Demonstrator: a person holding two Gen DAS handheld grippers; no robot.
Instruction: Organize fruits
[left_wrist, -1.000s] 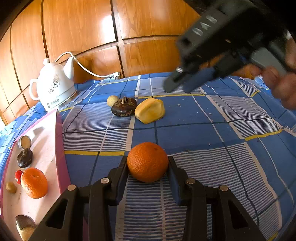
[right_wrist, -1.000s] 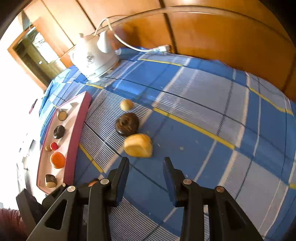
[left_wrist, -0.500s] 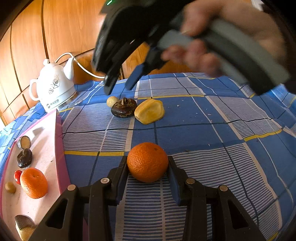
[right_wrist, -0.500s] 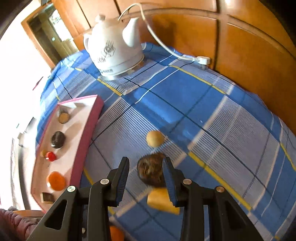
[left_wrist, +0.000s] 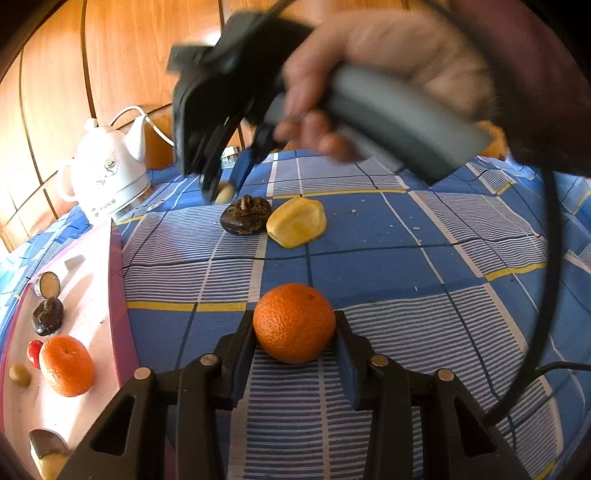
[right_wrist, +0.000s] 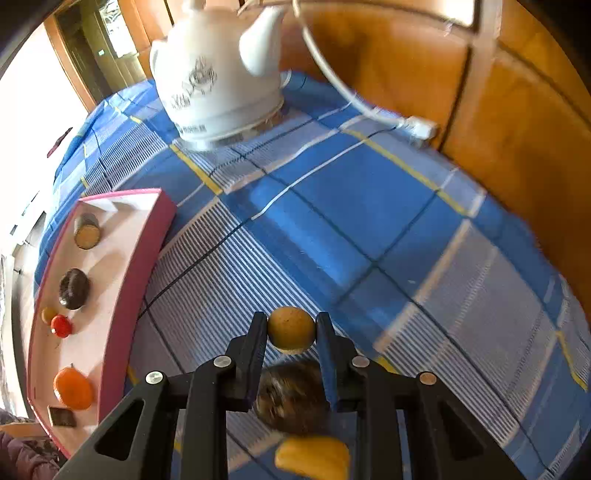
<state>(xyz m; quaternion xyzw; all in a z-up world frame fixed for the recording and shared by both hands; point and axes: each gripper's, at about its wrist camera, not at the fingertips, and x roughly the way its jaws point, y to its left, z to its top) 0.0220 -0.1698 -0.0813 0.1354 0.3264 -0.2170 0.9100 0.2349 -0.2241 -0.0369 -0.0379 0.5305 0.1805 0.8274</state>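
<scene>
The left wrist view alone shows the person's right hand (left_wrist: 388, 81) gripping the right gripper (left_wrist: 225, 188) from outside, reaching down beyond the dark brown fruit (left_wrist: 245, 219) and the yellow fruit piece (left_wrist: 297, 227) on the blue checked cloth (left_wrist: 406, 258). Only the right wrist view shows that gripper's pads pressed on either side of the small tan fruit (right_wrist: 291, 328), a narrow grip that has come to its tightest. It also shows the pink tray (right_wrist: 129, 288) in full, with an orange, a red piece and dark fruits on it, and the white kettle (right_wrist: 218, 74) up close. The left gripper (left_wrist: 294, 350) stands partly open with both pads against the orange (left_wrist: 294, 323), which rests on the cloth. Compared with a second ago, the left gripper and its orange are unchanged, while the right gripper has swung across from above the yellow piece to the small tan fruit and its jaws have narrowed onto it.
</scene>
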